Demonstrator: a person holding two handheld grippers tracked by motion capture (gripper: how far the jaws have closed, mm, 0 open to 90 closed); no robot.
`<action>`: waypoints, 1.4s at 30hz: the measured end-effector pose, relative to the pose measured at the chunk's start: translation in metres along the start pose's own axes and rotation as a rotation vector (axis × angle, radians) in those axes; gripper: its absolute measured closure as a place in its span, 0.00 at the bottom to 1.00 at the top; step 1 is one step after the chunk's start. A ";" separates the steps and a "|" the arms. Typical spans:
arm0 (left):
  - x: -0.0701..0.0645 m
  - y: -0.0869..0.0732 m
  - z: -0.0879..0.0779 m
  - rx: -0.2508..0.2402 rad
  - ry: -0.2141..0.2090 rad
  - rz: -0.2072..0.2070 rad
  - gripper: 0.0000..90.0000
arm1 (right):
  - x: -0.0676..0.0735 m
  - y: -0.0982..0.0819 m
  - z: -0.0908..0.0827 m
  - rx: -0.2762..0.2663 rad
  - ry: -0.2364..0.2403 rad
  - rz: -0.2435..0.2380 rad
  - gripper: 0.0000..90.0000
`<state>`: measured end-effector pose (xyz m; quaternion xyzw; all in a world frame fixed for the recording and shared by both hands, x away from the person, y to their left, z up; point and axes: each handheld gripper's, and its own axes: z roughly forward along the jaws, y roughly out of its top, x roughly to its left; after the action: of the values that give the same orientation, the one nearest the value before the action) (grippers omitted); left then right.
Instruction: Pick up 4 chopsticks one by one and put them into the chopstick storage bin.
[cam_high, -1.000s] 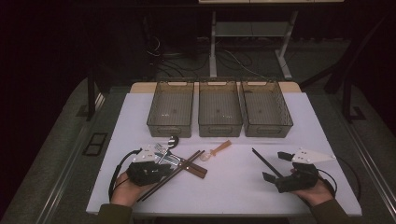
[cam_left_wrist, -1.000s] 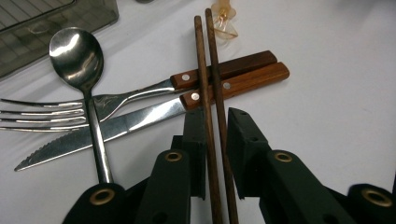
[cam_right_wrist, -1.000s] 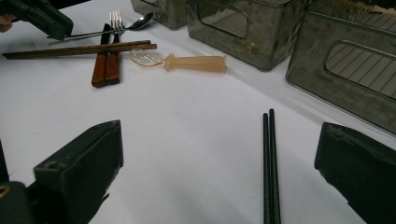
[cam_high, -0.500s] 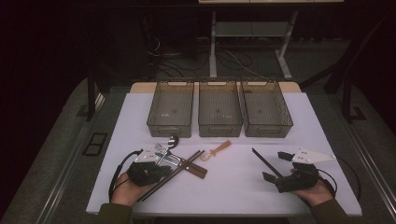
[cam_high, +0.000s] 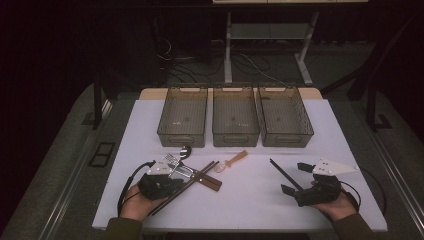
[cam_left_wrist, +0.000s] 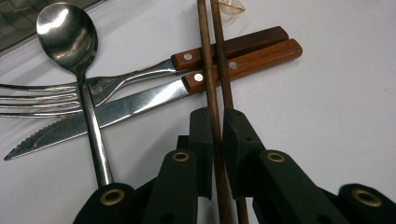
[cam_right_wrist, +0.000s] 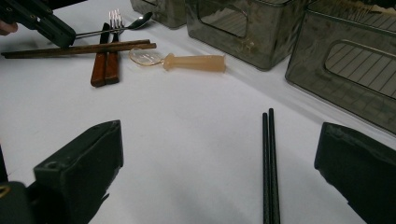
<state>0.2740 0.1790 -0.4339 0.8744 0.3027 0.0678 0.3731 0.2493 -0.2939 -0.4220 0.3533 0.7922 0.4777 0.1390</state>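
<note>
Left gripper (cam_left_wrist: 214, 135) pinched the brown chopsticks (cam_left_wrist: 212, 70), which lay across the knife (cam_left_wrist: 140, 100) and fork (cam_left_wrist: 116, 81) handles at seven o'clock on the desk (cam_high: 250, 190). Right gripper (cam_right_wrist: 219, 163) stood spread at four o'clock, black chopsticks (cam_right_wrist: 270, 163) lying between its jaws, untouched.

Brown chopsticks (cam_left_wrist: 211, 70) between left claw (cam_left_wrist: 214, 135) pads: matt wood, fine grain. Claw pads matt black plastic. Beyond claw tip, knife (cam_left_wrist: 140, 100) and fork (cam_left_wrist: 116, 84): glossy polished metal, varnished wood handles with metal rivets. Left of claw, spoon (cam_left_wrist: 70, 42): mirror-shiny metal. Desk (cam_left_wrist: 336, 140): smooth matt white. Between right claw (cam_right_wrist: 219, 158) pads, black chopsticks (cam_right_wrist: 270, 163): smooth, slightly glossy. Bins (cam_right_wrist: 243, 28): translucent smoky plastic.
</note>
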 end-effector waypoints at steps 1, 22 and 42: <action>0.000 0.000 0.000 0.000 0.000 0.000 0.90 | 0.000 0.000 0.000 -0.001 0.000 0.000 0.02; 0.001 -0.001 0.008 0.056 0.031 0.028 0.89 | 0.000 0.000 0.000 0.000 0.000 -0.001 0.02; 0.001 0.000 0.009 0.068 0.041 0.023 0.92 | 0.001 -0.002 0.004 0.006 0.010 0.004 0.02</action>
<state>0.2778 0.1741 -0.4405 0.8885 0.3022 0.0799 0.3359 0.2502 -0.2911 -0.4254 0.3528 0.7937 0.4774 0.1329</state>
